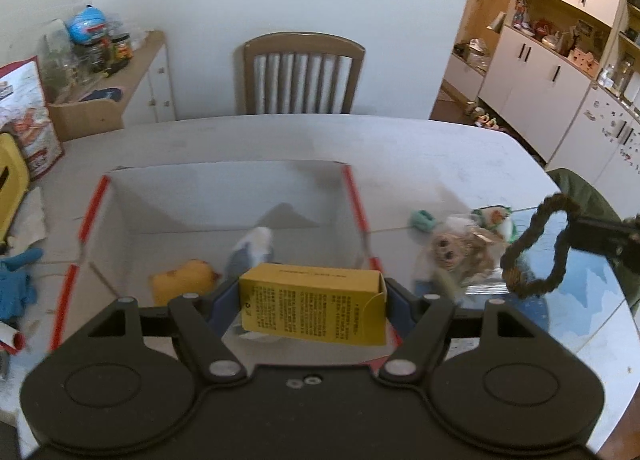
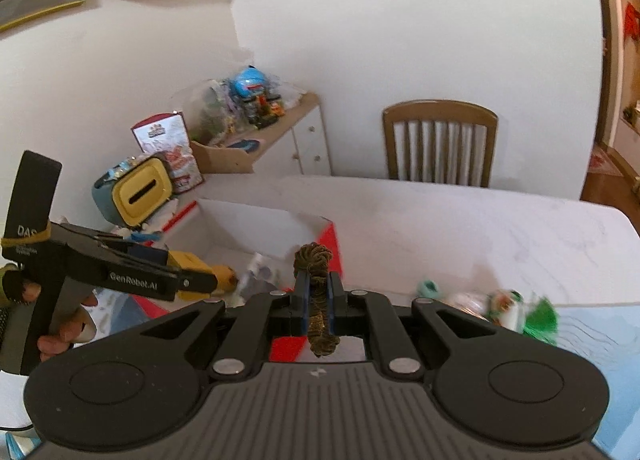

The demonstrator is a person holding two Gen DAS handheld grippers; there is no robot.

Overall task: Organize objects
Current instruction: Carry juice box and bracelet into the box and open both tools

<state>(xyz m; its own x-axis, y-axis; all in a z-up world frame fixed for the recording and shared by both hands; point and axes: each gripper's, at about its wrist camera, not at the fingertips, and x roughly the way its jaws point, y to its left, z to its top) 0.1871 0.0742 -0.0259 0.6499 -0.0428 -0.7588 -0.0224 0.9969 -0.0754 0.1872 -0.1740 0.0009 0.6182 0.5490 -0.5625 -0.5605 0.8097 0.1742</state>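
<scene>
Left tool (image 1: 314, 300), bottom centre of its view, pinches a yellow carton (image 1: 316, 306) side to side, held above the near edge of the open white box (image 1: 224, 196) with red-taped corners. Right tool (image 2: 318, 296), centre of its view, is clamped on a brown braided loop (image 2: 317, 300), which stands up between the pads; it hangs just short of the box's red near corner.

Step in hand, I judge: drop both into the box. For the carton, I'd push forward until it clears the near wall, lower, then spread the pads; the floor directly ahead holds a yellow plush (image 1: 182, 280) and a grey-white item (image 1: 252, 250), blurred, so I'd aim for the bare patch at mid-frame behind them. The loop is floppy, so release it low.

Edges: the box walls are tall and the near rim sits right under the carton, so I'd lift rather than drag. The two tools are close at the lower left of the right view, so go one at a time.

Right of the box, a fuzzy doll (image 1: 452, 252), a teal piece (image 1: 422, 220) and a green-white toy (image 2: 516, 310) still wait on the desk (image 1: 420, 148). The far desk is bare up to the chair (image 1: 304, 76); there's clutter at the left edge.
</scene>
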